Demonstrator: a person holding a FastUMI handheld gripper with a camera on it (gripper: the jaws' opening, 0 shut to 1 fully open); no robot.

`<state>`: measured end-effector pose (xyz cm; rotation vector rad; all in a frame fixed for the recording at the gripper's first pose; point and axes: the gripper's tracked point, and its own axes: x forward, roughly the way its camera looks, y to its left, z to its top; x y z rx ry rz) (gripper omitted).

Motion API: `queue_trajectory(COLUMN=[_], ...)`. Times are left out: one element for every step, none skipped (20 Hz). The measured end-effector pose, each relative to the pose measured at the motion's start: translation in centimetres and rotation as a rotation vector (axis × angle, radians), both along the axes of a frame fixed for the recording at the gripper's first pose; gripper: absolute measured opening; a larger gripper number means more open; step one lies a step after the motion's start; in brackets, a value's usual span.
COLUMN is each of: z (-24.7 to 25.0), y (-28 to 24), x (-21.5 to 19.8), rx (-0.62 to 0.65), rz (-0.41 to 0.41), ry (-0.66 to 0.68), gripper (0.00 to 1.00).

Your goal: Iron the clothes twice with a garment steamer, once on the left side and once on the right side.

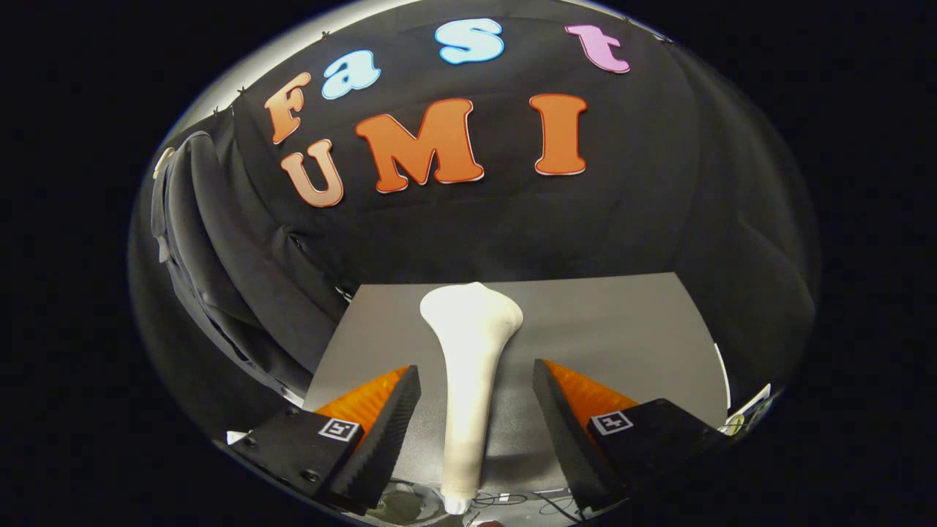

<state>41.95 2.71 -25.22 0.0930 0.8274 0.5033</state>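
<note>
I see the white, smooth plastic garment steamer (468,366) lying on the grey bench (622,329), handle between my gripper (476,395) fingers, jaws apart, not touching. Looks rigid, slick, head-heavy; I'd clamp mid-handle

Dim booth, overhead light w/ glare on white steamer (468,366), strong fisheye warp at edges.
</note>
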Motion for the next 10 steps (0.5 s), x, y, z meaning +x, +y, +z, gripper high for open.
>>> queue_trajectory(z=[-0.8, -1.5, -2.1, -2.6, -3.1, -3.4, -3.9, -4.3, -4.6, -5.1], y=[0.2, 0.3, 0.4, 0.3, 0.4, 0.5, 0.6, 0.6, 0.8, 0.8], x=[0.1, 0.4, 0.4, 0.3, 0.5, 0.4, 0.5, 0.4, 0.5, 0.3], rx=[-0.005, -0.011, -0.015, -0.016, -0.017, -0.017, -0.019, -0.026, -0.034, -0.038], rz=[0.003, 0.006, 0.010, 0.010, 0.008, 0.008, 0.012, 0.019, 0.026, 0.034], ry=[0.019, 0.037, 0.056, 0.075, 0.095, 0.110, 0.120, 0.130, 0.141, 0.155], gripper=[0.99, 0.99, 0.99, 0.99, 0.99, 0.99, 0.99, 0.99, 0.99, 0.98])
